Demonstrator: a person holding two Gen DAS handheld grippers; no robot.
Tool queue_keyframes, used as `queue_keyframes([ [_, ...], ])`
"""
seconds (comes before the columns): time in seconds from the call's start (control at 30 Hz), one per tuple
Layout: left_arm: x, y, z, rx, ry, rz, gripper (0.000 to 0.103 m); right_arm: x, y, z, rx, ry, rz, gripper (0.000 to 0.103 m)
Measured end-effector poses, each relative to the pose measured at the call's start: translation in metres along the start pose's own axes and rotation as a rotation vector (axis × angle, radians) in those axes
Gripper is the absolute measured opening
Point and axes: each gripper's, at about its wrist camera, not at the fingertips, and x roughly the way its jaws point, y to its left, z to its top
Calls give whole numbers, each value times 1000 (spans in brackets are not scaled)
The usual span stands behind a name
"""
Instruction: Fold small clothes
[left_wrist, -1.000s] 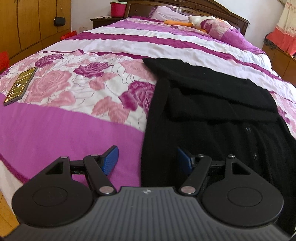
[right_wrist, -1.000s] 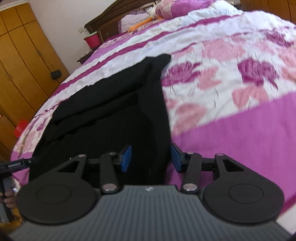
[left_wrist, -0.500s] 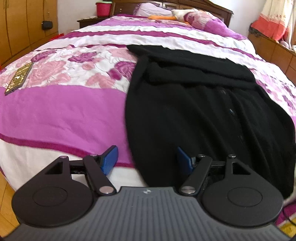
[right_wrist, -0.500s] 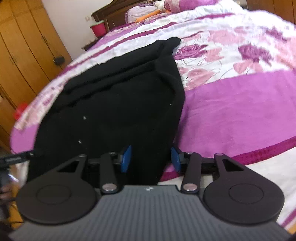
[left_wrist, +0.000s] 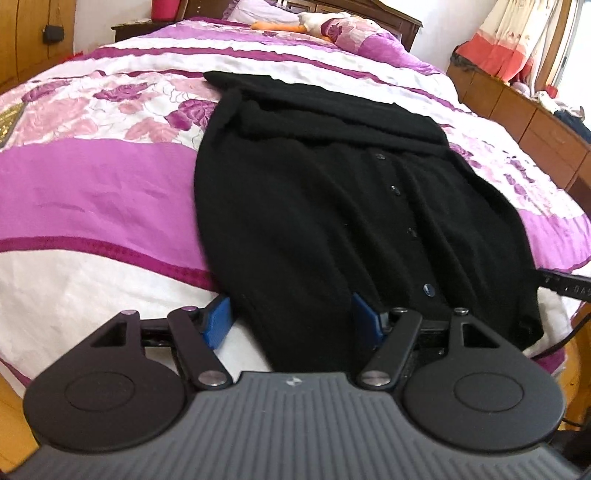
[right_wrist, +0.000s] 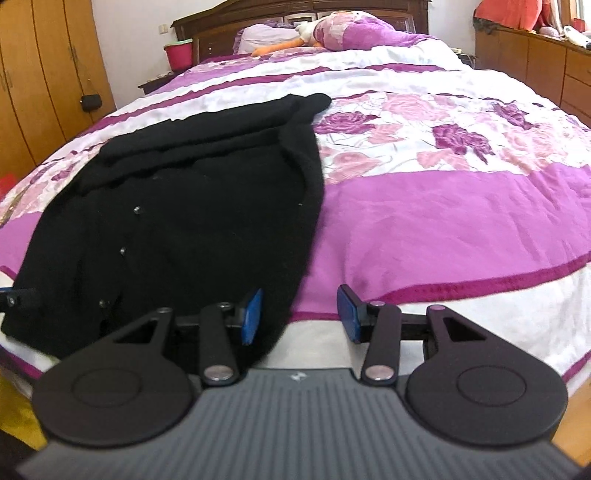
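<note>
A black buttoned cardigan (left_wrist: 332, 192) lies spread on the purple and pink floral bedspread (left_wrist: 92, 192), its hem hanging over the near bed edge and its sleeves folded across the top. My left gripper (left_wrist: 290, 323) is open, its blue pads either side of the hem's left corner. In the right wrist view the cardigan (right_wrist: 192, 206) lies left of centre. My right gripper (right_wrist: 299, 315) is open at the hem's right corner, with cloth beside its left pad.
Pillows and a stuffed toy (right_wrist: 332, 29) lie at the headboard. A red bin (right_wrist: 179, 55) stands on a nightstand. Wooden wardrobes (right_wrist: 44, 74) line the left wall and a wooden dresser (left_wrist: 535, 122) the right. A dark remote (left_wrist: 7, 122) lies at the bed's left edge.
Both grippers have pulled back toward the foot of the bed and now sit at the cardigan's hem at the bed edge. Both remain open.
</note>
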Motion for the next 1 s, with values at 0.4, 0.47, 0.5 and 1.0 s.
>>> queue_keyframes([
  [0.4,2,7,0,-46,10,-12,73,-29,-4,-12,-43,30,-144,47],
  [0.47,2,7,1,-54,11,-8,73,-35,-7,-11,-11,13,-130,47],
  [0.5,1,7,2,-53,9,-1,73,-37,-7,-9,4,1,-118,47],
  [1.0,21,3,2,-24,56,-46,73,0,7,-16,84,73,124,46],
])
